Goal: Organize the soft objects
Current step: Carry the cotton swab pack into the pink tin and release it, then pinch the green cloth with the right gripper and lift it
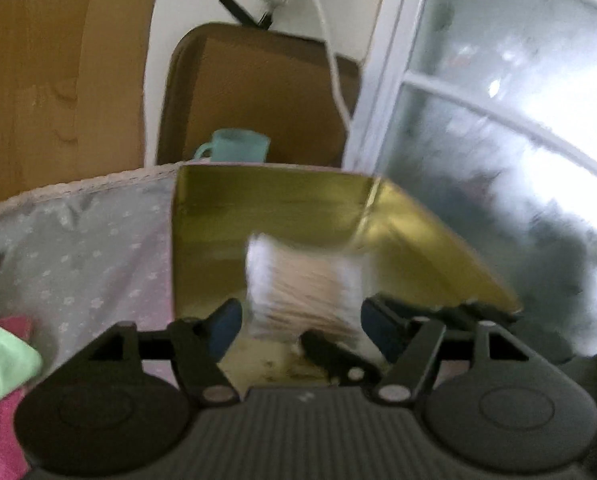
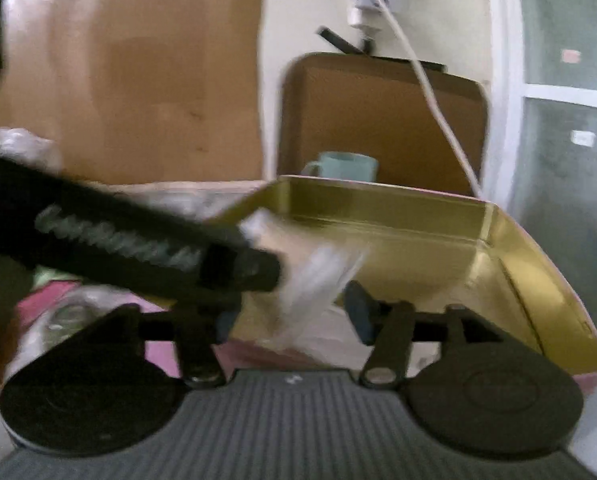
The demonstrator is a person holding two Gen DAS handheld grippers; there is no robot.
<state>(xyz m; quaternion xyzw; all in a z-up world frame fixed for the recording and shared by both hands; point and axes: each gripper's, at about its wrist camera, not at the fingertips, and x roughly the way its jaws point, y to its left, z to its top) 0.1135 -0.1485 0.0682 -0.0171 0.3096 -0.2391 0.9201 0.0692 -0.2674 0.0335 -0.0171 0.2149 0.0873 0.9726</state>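
Observation:
An open gold tin (image 1: pixel 282 204) lies on the table, seen in both views (image 2: pixel 398 216). Over its inside a pack of cotton swabs (image 1: pixel 302 292) shows as a blur, white ends to either side. It sits between the blue pads (image 1: pixel 228 326) of my left gripper (image 1: pixel 302 326), which stand just off its ends, so that gripper is open. In the right wrist view the left gripper (image 2: pixel 274 276) reaches in from the left, with the blurred pack (image 2: pixel 314 280) at its tip. My right gripper (image 2: pixel 292 316) is open below the tin's near wall and holds nothing; its left finger is partly hidden.
A teal mug (image 1: pixel 238 146) stands behind the tin, before a brown tray (image 1: pixel 258 80) leaning on the wall. A white cable (image 2: pixel 430 92) hangs down there. Green cloth (image 1: pixel 2 356) and pink cloth (image 1: pixel 6 432) lie at left on the grey flowered tablecloth (image 1: pixel 78 248). A window (image 1: pixel 498 120) is at right.

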